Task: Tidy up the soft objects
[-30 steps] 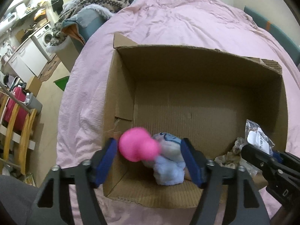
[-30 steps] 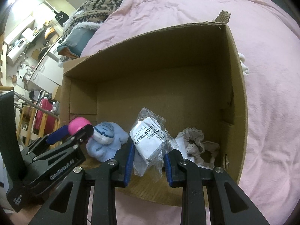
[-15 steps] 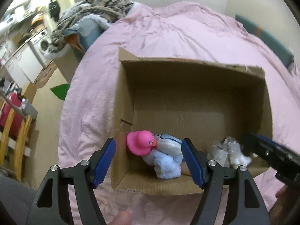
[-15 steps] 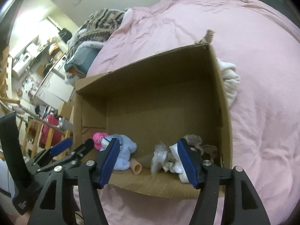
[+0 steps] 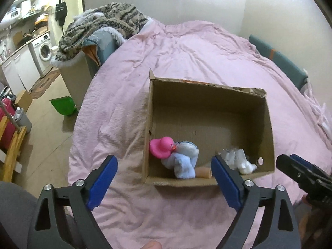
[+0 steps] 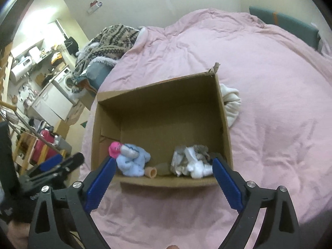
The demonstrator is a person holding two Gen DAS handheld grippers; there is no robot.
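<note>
The cardboard box [image 5: 209, 108] sits open on the pink bed [image 5: 186, 47], and I place everything else by it. Along its near wall, in the left corner, a pink rubber duck [image 5: 161, 147] rests against a pale blue plush toy [image 5: 183, 161]. Just right of the plush lies a small tan tube [image 6: 151, 172]. Toward the near right corner there is a crumpled heap of white soft pieces and clear plastic wrap [image 6: 192, 162]; what each piece is I cannot quite tell. Outside the box, touching its right wall, a cream cloth [image 6: 231, 101] lies on the bed.

My left tool [image 5: 164, 180] hangs before the box's near wall with its blue pads wide apart and nothing between them. My right tool [image 6: 162, 183] is spread the same way, empty, in front of that same wall.
</note>
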